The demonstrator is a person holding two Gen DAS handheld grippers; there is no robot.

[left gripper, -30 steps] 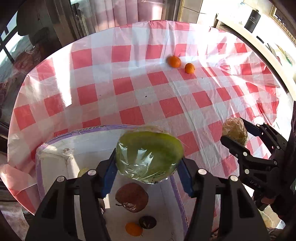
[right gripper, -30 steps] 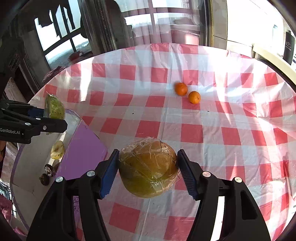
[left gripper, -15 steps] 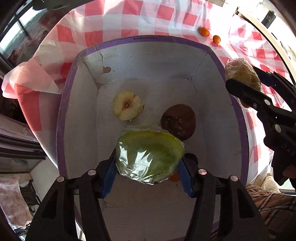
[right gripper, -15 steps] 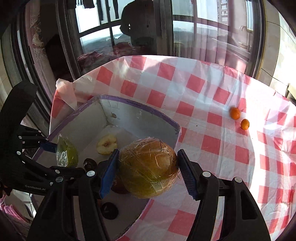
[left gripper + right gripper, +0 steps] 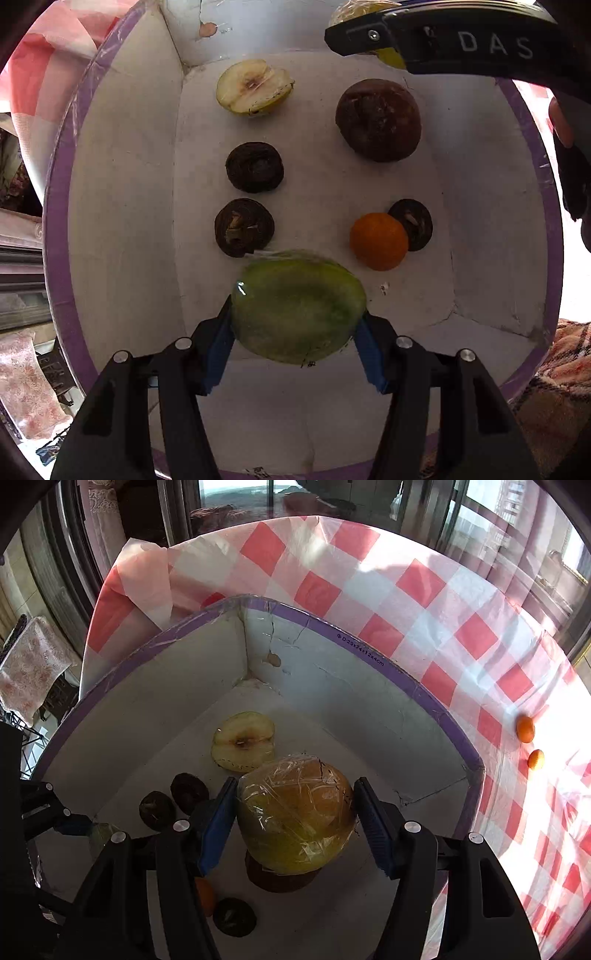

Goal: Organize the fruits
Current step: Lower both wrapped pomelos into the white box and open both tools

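My left gripper [image 5: 297, 343] is shut on a green fruit wrapped in plastic film [image 5: 297, 308], held low inside the white box with a purple rim [image 5: 55, 236]. My right gripper [image 5: 295, 823] is shut on a yellow-orange wrapped fruit [image 5: 295, 812], held over the box's inside [image 5: 332, 701]. In the box lie a halved apple [image 5: 253, 88], a dark brown round fruit [image 5: 378, 120], an orange [image 5: 378, 242] and three dark shrivelled pieces [image 5: 255, 171]. The right gripper also shows at the top of the left wrist view [image 5: 443, 40].
The box stands on a red and white checked tablecloth [image 5: 424, 609]. Two small oranges [image 5: 525, 729] lie on the cloth to the right of the box. Windows and furniture stand beyond the table edge.
Both grippers have moved down and in over the box with their fruits. The left one is now deep inside it; the right one has come over the box floor.
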